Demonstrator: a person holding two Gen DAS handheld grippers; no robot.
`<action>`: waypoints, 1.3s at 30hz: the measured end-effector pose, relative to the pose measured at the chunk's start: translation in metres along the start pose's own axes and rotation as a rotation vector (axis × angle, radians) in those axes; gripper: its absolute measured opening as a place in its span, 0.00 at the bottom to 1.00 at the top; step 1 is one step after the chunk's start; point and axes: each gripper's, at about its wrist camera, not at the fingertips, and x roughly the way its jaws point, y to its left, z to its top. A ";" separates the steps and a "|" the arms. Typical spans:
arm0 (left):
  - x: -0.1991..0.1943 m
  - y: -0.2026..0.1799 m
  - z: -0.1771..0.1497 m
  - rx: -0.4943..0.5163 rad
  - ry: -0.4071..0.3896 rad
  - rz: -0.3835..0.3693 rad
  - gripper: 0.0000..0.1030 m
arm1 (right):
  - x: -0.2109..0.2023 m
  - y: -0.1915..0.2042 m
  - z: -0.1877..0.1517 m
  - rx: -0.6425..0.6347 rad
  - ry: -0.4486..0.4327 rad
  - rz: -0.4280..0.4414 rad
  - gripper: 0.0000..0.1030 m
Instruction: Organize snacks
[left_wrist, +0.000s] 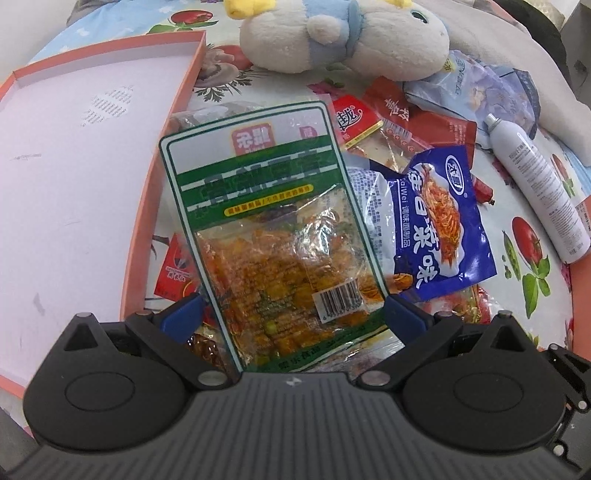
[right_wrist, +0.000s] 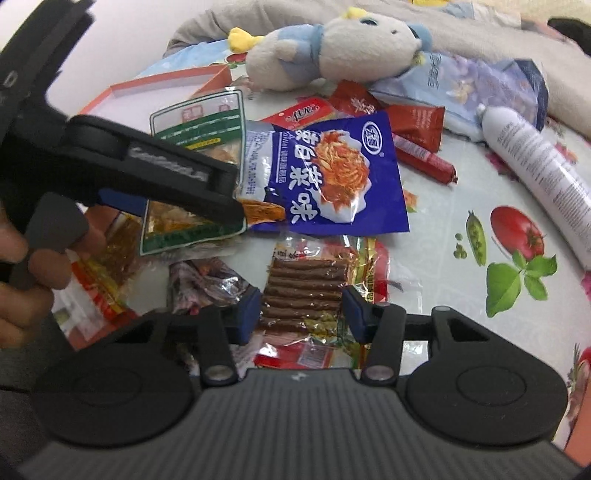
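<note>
My left gripper (left_wrist: 293, 314) is shut on a green-and-clear snack packet (left_wrist: 269, 229) and holds it up over the pile; the packet also shows in the right wrist view (right_wrist: 201, 122). A blue snack bag (left_wrist: 439, 221) lies just right of it and shows in the right wrist view (right_wrist: 332, 173). My right gripper (right_wrist: 301, 314) is open, its blue pads on either side of a clear packet of brown sticks (right_wrist: 306, 291) on the table. An orange-rimmed box lid (left_wrist: 74, 166) lies to the left, white inside and empty.
Red snack packets (left_wrist: 406, 122) and a red sausage (right_wrist: 424, 158) lie behind the blue bag. A white spray bottle (left_wrist: 539, 184) lies at right. A plush toy (left_wrist: 343, 37) sits at the back. More packets (right_wrist: 207, 280) lie at front left.
</note>
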 end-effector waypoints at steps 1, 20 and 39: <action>0.000 0.000 0.000 0.000 -0.003 0.001 1.00 | -0.002 -0.001 0.000 0.010 -0.005 -0.001 0.20; -0.007 -0.005 -0.013 0.086 -0.095 0.066 0.69 | -0.030 -0.041 -0.011 0.148 -0.095 -0.012 0.65; -0.035 -0.003 -0.023 0.101 -0.131 -0.015 0.58 | 0.000 -0.057 -0.009 0.176 -0.037 0.059 0.13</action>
